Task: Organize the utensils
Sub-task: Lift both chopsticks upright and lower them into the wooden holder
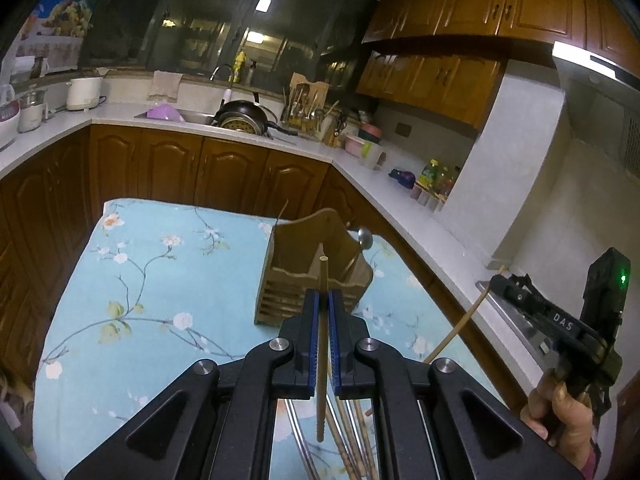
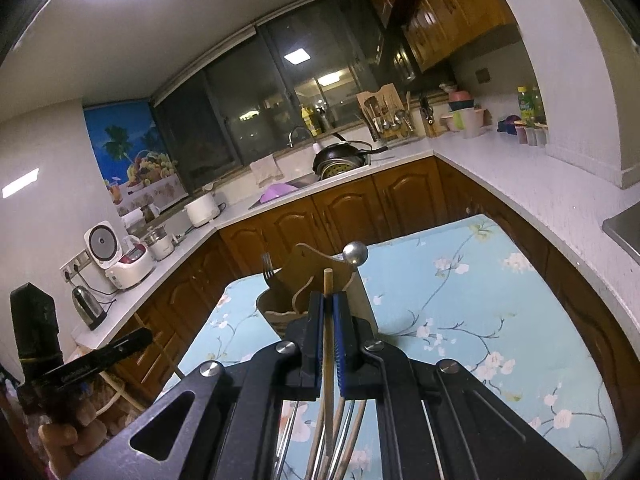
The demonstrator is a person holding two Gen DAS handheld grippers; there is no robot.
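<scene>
Two chopsticks, one pinched in each of my grippers, above the blue floral worktop (image 1: 132,280).

My left fingers (image 1: 323,300) were closed tight on a chopstick (image 1: 322,320), its tip pointing toward the wooden utensil holder (image 1: 312,280) standing on the worktop. My right fingers (image 2: 328,304) were likewise clamped on a second chopstick (image 2: 328,344). A spoon (image 2: 355,254) and a fork (image 2: 267,268) stood in the holder (separate compartments, as far as I could tell). More loose utensils (image 1: 352,432) lay below my grippers.

Home kitchen; sink (image 1: 188,117), wooden cabinets (image 1: 208,168), rice cooker (image 2: 128,266).
</scene>
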